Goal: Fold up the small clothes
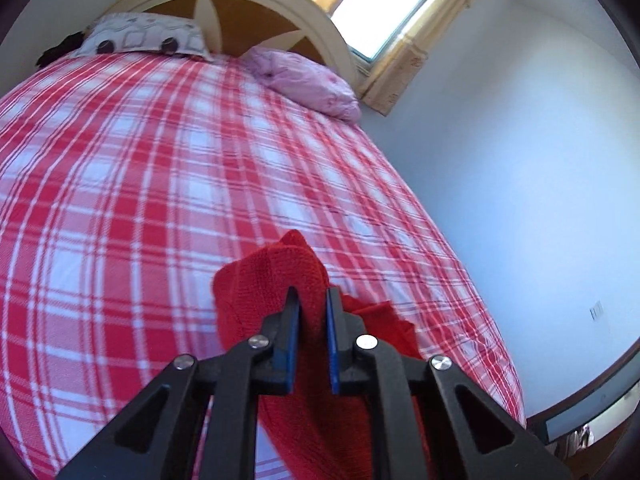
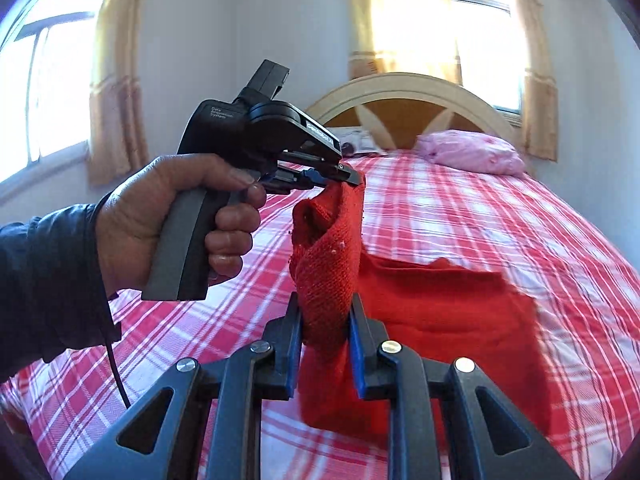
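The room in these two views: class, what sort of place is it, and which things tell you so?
Most likely a home bedroom: a bed under a red plaid sheet, an arched headboard with a pink pillow before it, and curtained windows.

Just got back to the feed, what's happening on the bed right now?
A person is working a red knit garment with two handheld grippers on a bed with a red plaid sheet. The left gripper, held in the left hand, pinches one raised end of the fabric; the right gripper has its jaws clamped on the same raised strip lower down. The rest lies on the sheet.
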`<state>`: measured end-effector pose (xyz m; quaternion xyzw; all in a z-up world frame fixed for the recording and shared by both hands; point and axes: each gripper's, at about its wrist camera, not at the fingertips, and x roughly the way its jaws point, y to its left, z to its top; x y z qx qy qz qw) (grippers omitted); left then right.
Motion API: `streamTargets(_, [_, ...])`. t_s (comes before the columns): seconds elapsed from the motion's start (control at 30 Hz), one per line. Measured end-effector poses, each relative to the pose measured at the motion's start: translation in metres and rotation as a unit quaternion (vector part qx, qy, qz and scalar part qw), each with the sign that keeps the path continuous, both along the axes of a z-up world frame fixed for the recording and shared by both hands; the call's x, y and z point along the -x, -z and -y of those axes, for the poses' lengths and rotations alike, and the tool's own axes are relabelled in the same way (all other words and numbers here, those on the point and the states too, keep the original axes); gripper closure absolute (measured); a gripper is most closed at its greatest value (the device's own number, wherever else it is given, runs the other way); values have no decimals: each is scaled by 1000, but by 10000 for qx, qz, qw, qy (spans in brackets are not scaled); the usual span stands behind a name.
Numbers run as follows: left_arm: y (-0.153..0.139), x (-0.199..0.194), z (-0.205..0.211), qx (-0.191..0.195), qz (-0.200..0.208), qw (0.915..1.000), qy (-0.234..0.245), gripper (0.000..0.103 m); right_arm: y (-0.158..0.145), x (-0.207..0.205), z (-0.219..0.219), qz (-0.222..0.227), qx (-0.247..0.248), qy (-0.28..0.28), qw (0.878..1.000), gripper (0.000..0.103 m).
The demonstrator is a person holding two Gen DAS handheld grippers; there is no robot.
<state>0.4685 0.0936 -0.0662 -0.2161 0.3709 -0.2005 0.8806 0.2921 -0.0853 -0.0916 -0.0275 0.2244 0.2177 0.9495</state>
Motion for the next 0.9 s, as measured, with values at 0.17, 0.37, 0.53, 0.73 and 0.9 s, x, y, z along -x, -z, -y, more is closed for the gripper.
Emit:
streamTargets(0.17, [-8, -15, 54, -14, 39, 9991, 412, 91, 5, -4, 41, -157, -339, 290, 9989, 83])
streamTargets(0.37, [5, -30, 116, -302, -65, 9967, 750, 91, 24, -22, 108, -771, -1087, 759, 9882, 83])
streamTargets(0.53, [25, -42, 163, -503, -261, 9933, 1008, 91, 40, -25, 144, -1106, -1396, 1001, 9789, 83])
streamTargets(0.73, [52, -43, 213, -1051, -356, 9856, 1276, 90, 67, -24, 175, -1634, -1760, 1085, 9647, 82])
streamTargets(0.9, [46, -33, 227, -1505, -92, 9799, 1304, 73, 78, -18, 184, -1798, -1901, 1075, 9592, 77])
